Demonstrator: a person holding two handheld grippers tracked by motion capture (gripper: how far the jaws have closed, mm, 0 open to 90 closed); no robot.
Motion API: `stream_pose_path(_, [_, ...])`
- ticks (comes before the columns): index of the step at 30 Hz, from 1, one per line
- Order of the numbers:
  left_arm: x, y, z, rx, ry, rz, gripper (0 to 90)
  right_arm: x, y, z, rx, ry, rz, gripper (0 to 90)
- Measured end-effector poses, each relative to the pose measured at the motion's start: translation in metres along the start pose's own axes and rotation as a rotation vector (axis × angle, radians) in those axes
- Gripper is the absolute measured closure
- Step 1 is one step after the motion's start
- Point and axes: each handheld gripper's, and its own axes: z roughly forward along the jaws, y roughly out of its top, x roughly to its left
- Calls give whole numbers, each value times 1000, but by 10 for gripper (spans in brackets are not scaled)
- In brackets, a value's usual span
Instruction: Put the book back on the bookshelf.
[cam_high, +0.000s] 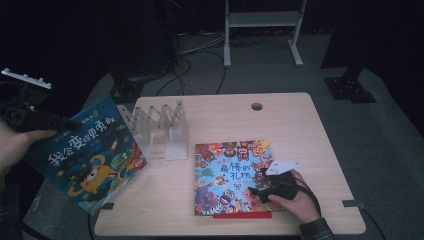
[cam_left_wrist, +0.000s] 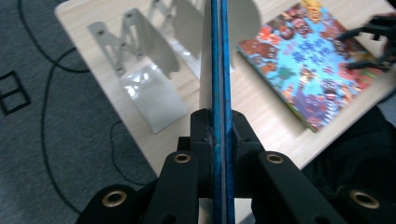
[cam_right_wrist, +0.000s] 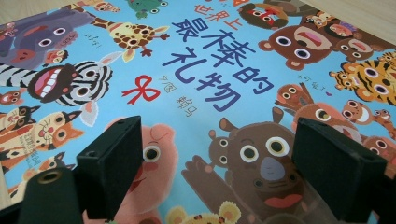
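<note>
- The left gripper (cam_high: 30, 117) is at the left edge of the high view, off the counter's (cam_high: 300, 125) left side, held in a hand (cam_high: 12, 145).
- Its fingers (cam_left_wrist: 201, 135) are clamped on the edge of a blue book (cam_high: 82, 155); in the left gripper view the book (cam_left_wrist: 220, 70) runs edge-on straight up between them.
- The blue book is lifted and tilted, its far corner reaching over the counter's left edge, just beside a white rack (cam_high: 160, 127).
- The rack is a row of upright white dividers on the left half of the counter; in the left gripper view it (cam_left_wrist: 140, 56) stands beyond the held book.
- A second book (cam_high: 232, 175), with a cover of cartoon animals, lies flat on the counter near the front edge, right of the rack.
- A red strip (cam_high: 242, 215) shows under its front edge.
- The right gripper (cam_high: 265, 187) rests over the animal book's right front part, held in the right hand (cam_high: 295, 200).
- Its fingers (cam_right_wrist: 112, 163) are spread wide apart, low over the cover (cam_right_wrist: 201, 70), with nothing between them.
</note>
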Motion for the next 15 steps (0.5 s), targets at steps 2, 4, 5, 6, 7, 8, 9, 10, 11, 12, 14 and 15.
stream_pose_path(2, [4, 2, 4, 5, 20, -7, 822, 0, 0, -1, 2, -1, -6, 155])
stream_pose_path(4, [9, 4, 10, 12, 36, -15, 823, 0, 0, -2, 3, -2, 5, 155])
stream_pose_path(5, [11, 6, 13, 14, 42, -18, 822, -1, 0, -2, -3, 0, -2, 155])
stream_pose_path(6, [13, 7, 16, 14, 48, -19, 823, -1, 1, -3, -3, -2, 0, 155])
stream_pose_path(7, [15, 8, 18, 13, 52, -25, 822, -2, 1, -3, -4, -4, -1, 155])
stream_pose_path(8, [18, 10, 21, 12, 57, -32, 822, -2, 1, -3, -6, -4, -2, 155])
stream_pose_path(9, [21, 12, 23, 10, 62, -44, 822, -2, 1, -3, -7, -4, 0, 155])
stream_pose_path(10, [24, 14, 26, 8, 67, -53, 823, -2, 1, -4, -5, -6, 1, 155])
stream_pose_path(11, [26, 15, 28, 7, 71, -56, 823, -2, 1, -4, -5, -4, 6, 155])
stream_pose_path(12, [28, 17, 31, 1, 77, -67, 823, -2, 1, -4, -6, -4, 7, 155])
stream_pose_path(14, [31, 21, 35, -1, 92, -76, 823, -2, 1, -4, -5, -5, 3, 155])
stream_pose_path(15, [33, 24, 37, -7, 102, -74, 823, -2, 1, -4, -6, -5, 3, 155])
